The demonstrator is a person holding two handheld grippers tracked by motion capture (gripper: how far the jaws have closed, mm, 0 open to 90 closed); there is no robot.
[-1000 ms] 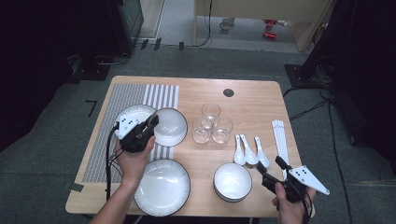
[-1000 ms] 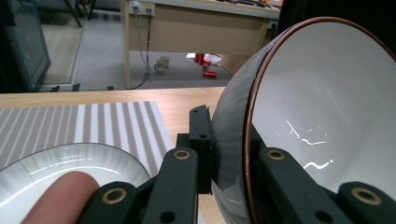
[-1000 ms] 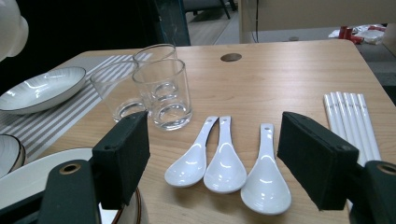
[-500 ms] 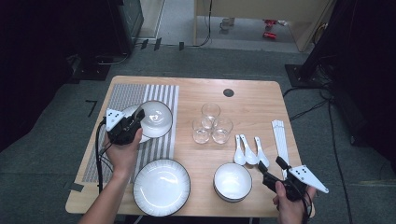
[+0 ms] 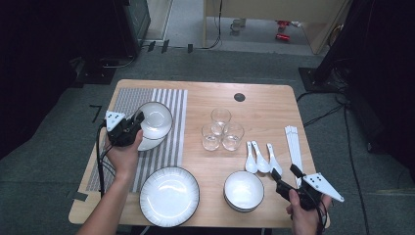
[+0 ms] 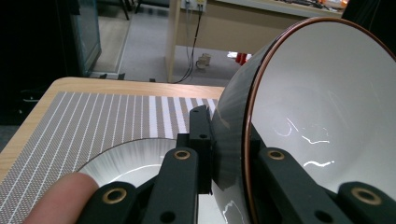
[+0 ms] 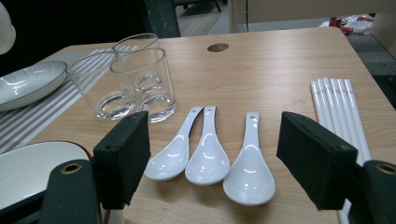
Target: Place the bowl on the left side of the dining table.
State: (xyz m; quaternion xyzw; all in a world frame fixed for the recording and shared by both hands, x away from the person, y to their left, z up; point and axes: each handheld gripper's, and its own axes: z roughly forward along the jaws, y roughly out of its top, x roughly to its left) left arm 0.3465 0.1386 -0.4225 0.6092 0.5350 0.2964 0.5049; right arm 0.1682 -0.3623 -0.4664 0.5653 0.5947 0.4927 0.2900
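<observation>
My left gripper (image 5: 136, 121) is shut on the rim of a white bowl with a dark outside (image 5: 155, 119). The bowl hangs tilted over a white plate (image 5: 146, 143) on the striped placemat (image 5: 166, 147). In the left gripper view the jaws of my left gripper (image 6: 229, 148) pinch the wall of the bowl (image 6: 322, 112), with the plate (image 6: 133, 156) below. My right gripper (image 5: 285, 179) stands open near the table's front right corner. In the right gripper view, three white spoons (image 7: 208, 156) lie between the open jaws of my right gripper (image 7: 212, 163), farther off.
Three glasses (image 5: 221, 129) stand mid-table, and the spoons (image 5: 261, 158) lie to their right. White chopsticks (image 5: 293, 143) lie along the right side. A stack of bowls (image 5: 243, 190) and a second plate (image 5: 169, 197) sit at the front edge.
My left gripper has carried the bowl to the left, over the plate on the placemat. The right gripper has not moved.
</observation>
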